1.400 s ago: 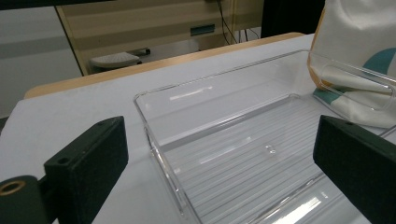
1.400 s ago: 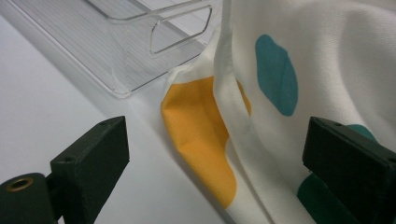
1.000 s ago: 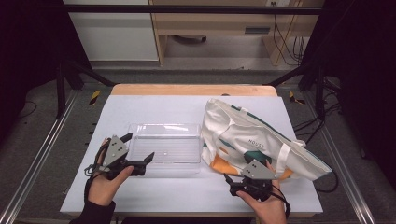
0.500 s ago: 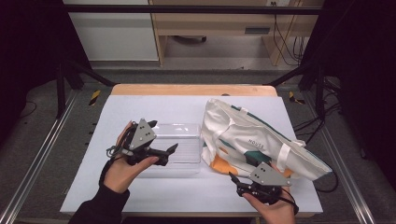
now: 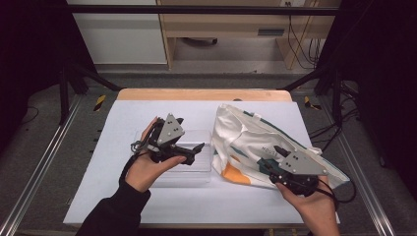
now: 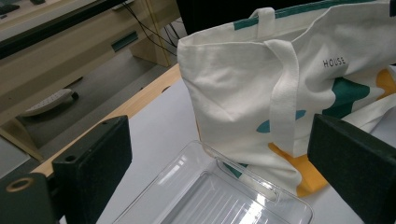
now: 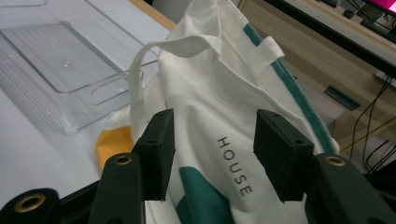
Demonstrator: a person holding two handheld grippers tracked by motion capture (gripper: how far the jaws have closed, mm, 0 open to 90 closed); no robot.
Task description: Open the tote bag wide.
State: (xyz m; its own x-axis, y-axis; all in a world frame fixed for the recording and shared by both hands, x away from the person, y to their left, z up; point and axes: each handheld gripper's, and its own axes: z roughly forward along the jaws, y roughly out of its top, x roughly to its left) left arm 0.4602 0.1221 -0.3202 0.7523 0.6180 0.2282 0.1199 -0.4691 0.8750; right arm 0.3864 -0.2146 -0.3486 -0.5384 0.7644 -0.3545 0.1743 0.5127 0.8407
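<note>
A white tote bag (image 5: 246,135) with green and orange print and the word HOUSE lies on the right of the white table; it also shows as the bag (image 6: 233,84) and the bag (image 7: 205,88). A clear plastic tray (image 5: 199,173) sits to its left. My left gripper (image 5: 193,150) hovers over the tray, pointing at the bag, open wide with nothing between the jaws (image 6: 219,144). My right gripper (image 5: 273,161) hangs over the bag's near part. Its jaws (image 7: 212,144) have just been closing and stand half apart; the printed cloth lies past the gap, and the pads do not press it.
The tray (image 6: 219,200) has a ribbed floor and a handle slot by the bag. A strap (image 7: 154,51) arches up from the bag's near edge. Wooden furniture (image 5: 221,29) and cables stand past the table's far wooden edge (image 5: 201,94).
My left gripper has risen and moved right, from the tray's left end to above the tray, towards the bag. My right gripper has lifted a little over the bag's near edge.
</note>
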